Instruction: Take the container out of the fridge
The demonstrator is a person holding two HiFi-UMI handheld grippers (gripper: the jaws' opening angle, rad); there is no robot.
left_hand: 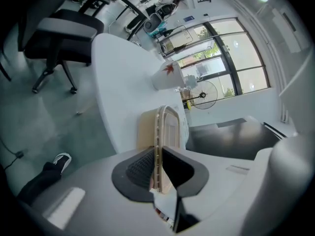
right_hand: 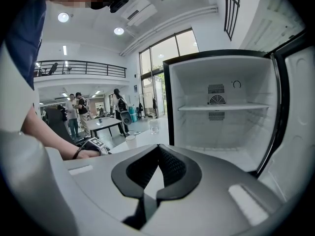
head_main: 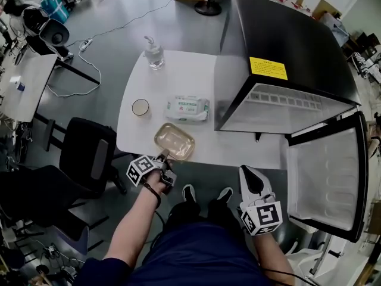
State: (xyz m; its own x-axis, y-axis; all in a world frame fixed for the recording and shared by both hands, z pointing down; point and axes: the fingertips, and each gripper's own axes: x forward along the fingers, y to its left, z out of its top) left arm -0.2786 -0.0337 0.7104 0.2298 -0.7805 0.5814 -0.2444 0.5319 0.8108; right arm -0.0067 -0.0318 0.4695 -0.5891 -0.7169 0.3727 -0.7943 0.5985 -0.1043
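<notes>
Shallow translucent tan plastic container at the near edge of the round white table, well clear of the open black fridge

The left gripper has its jaws closed narrowly on the container's near rim; whether the base rests on the table I cannot tell. It looks empty, light and thin-walled. The rim probably flexes and could slip from the pads, so a stiffer corner seems the safer hold. The right gripper is closed on nothing.
</notes>
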